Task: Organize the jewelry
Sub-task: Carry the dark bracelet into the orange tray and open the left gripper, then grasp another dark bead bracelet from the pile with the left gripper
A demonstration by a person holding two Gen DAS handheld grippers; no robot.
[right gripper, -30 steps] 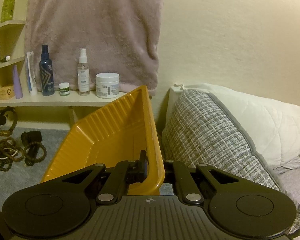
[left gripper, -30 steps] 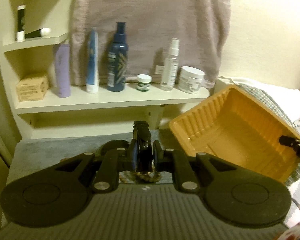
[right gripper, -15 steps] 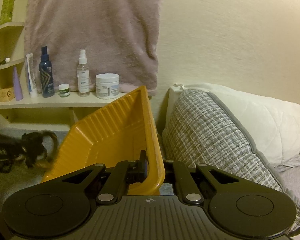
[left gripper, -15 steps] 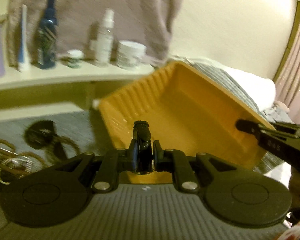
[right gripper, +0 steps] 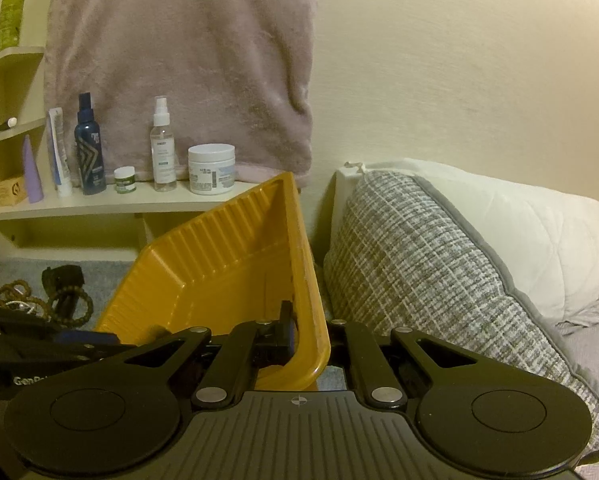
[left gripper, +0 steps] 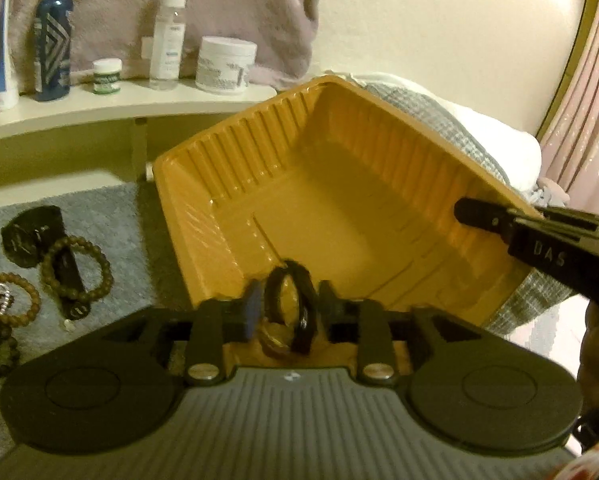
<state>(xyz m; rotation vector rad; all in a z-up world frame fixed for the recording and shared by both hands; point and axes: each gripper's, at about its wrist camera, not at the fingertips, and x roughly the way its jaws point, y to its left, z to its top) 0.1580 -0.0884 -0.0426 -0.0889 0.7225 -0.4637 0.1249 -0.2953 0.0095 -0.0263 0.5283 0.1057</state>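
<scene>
Our left hand-held gripper (left gripper: 287,312) has its fingers spread apart, with clear gaps on either side of a dark ring-shaped bracelet (left gripper: 289,308) that sits between them; the blue pad of the left finger (left gripper: 252,312) stands just off the bracelet. We cannot tell whether the bracelet touches either finger, and its outline is blurred. A smaller brownish band shows just below it, close to the gripper body. Directly ahead of the fingers lies the yellow tray (left gripper: 227,216), tilted, its ribbed walls open toward us and its floor bare.

Our right hand-held gripper (right gripper: 305,334) is pinching the tray's near rim (right gripper: 313,320): one finger (right gripper: 285,330) sits inside the wall, the other outside it, and the tray's far end rises ahead and to the left. In the left wrist view this gripper shows to the right, clamped on the tray's right edge.

To the left of the left gripper, on a grey cloth (left gripper: 99,208), lie beaded bracelets (left gripper: 77,276) and a dark watch-like piece (left gripper: 31,236). Beyond the tray a shelf (left gripper: 119,100) carries bottles and jars, with a mauve towel (right gripper: 179,60) hanging behind. To the right of the right gripper leans a checked pillow (right gripper: 419,272).
</scene>
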